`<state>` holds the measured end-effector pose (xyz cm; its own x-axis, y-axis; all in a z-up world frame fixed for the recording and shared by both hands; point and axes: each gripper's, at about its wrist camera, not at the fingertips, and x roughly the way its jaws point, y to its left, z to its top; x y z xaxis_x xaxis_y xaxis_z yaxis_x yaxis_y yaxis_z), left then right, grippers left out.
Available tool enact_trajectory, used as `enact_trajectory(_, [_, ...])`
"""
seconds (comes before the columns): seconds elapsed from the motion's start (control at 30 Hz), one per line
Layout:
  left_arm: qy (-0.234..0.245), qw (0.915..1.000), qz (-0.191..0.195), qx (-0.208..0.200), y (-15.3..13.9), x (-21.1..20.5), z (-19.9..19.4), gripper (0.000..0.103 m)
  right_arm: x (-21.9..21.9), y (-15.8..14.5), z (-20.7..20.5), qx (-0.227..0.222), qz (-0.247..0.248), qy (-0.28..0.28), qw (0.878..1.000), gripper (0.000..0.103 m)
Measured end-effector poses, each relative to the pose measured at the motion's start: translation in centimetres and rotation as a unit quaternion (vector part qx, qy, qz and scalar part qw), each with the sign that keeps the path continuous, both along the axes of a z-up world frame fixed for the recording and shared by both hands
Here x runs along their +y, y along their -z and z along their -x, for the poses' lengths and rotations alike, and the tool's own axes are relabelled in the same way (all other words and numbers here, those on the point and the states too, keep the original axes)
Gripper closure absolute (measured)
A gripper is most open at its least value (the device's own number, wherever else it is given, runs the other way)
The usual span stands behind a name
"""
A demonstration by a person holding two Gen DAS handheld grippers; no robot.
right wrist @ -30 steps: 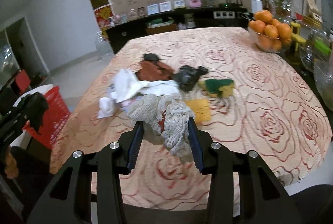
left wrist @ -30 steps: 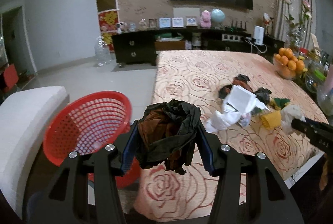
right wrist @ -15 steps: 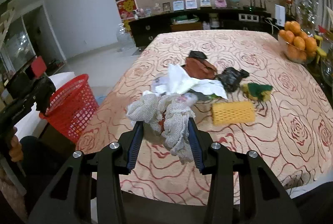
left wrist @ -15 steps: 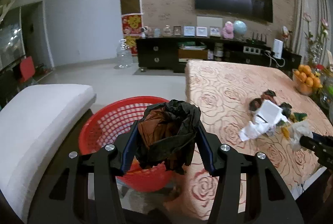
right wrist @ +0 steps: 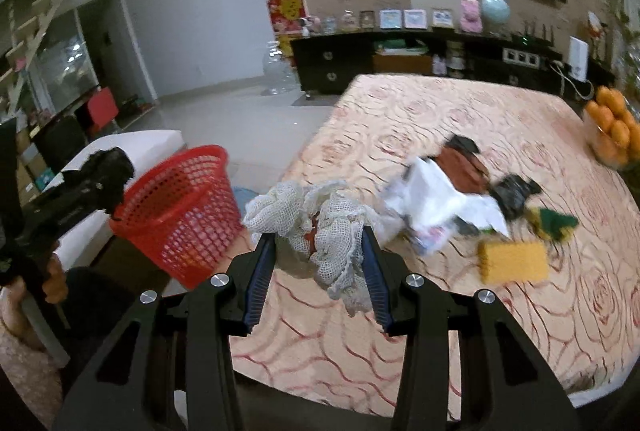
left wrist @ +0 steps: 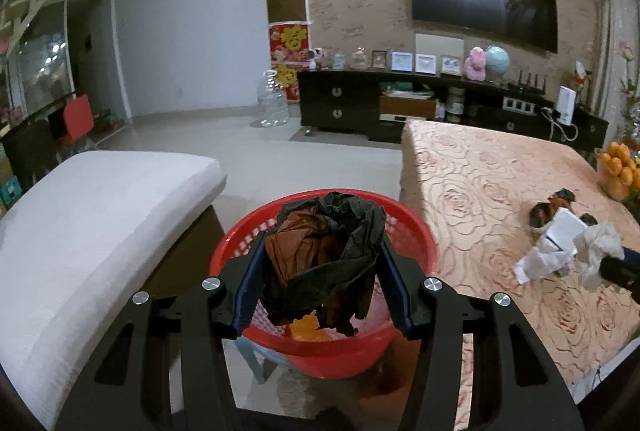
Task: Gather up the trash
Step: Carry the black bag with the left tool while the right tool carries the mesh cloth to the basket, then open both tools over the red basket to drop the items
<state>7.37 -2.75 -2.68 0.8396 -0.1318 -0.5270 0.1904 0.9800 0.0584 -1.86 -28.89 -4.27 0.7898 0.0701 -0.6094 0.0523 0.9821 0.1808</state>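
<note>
Our left gripper (left wrist: 322, 271), clamped on a crumpled dark bag (left wrist: 324, 255), hangs right above the red basket (left wrist: 404, 227), while our right gripper (right wrist: 318, 263), pinching white netting (right wrist: 320, 215), sits over the table (right wrist: 520, 331), farther off.

My left wrist camera looks forward and down along the left claw (left wrist: 322, 267), directly above the red basket (left wrist: 416, 235), which is very near. My right wrist camera looks along the right claw (right wrist: 320, 259) over the near edge of the desk (right wrist: 440, 119); here the basket (right wrist: 180, 207) stands lower left, a little apart. Both views share the basket, the desk, the white sofa (left wrist: 100, 207) beside the basket and the television wall behind it.
</note>
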Motion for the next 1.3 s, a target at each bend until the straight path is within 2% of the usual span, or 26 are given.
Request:
enact_trajectory(0.4, [-0.022, 0.9993, 0.019, 0.025, 0.9, 1.8, -3.3, 0.053, 5.2, -1.6, -5.3, -0.003, -0.011, -0.058, 0.998, 0.061])
enact_trajectory(0.73, [-0.037, 0.9964, 0.049, 0.058, 2.1, 3.1, -4.9, 0.052, 9.8, -1.5, -10.3, 0.013, -0.022, -0.100, 0.995, 0.061])
enact_trajectory(0.97, [-0.041, 0.9951, 0.050, 0.074, 2.6, 3.5, -5.3, 0.052, 11.4, -0.6, -12.6, 0.028, -0.028, -0.116, 0.993, 0.061])
enact_trajectory(1.13, [-0.048, 0.9934, 0.061, 0.084, 2.7, 4.1, -5.4, 0.043, 11.9, 0.3, -13.8, 0.044, -0.031, -0.127, 0.990, 0.059])
enact_trajectory(1.3, [-0.047, 0.9923, 0.073, 0.088, 2.7, 4.7, -5.5, 0.037, 12.1, 0.6, -14.0, 0.047, -0.037, -0.132, 0.989, 0.051])
